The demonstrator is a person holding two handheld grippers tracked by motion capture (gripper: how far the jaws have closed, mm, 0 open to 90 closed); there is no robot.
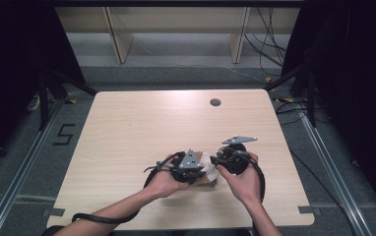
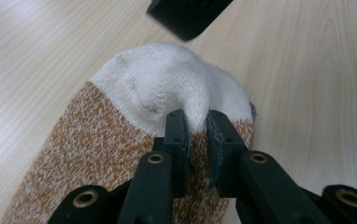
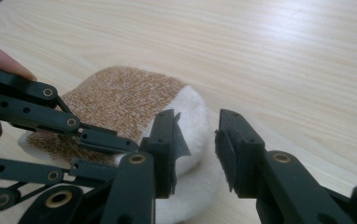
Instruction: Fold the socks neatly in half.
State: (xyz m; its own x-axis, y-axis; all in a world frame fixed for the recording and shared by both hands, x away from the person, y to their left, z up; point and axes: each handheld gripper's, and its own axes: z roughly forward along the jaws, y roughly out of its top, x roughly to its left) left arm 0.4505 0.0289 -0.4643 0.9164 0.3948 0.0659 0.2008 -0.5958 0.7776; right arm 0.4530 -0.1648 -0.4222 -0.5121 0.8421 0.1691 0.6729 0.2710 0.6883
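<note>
A sock with an orange-brown body and a white toe lies on the wooden table near its front edge. My left gripper is shut on a fold of the white toe fabric. In the high view the sock sits between the left gripper and the right gripper, each held in a hand. My right gripper stands open just above the white toe, nothing between its jaws. The left gripper's black linkage crosses the sock in the right gripper view.
A round cable hole sits near the table's far edge. Black curtains and stand legs flank the table. Cables trail on the floor at the back right. A cable hangs off the front edge by the left forearm.
</note>
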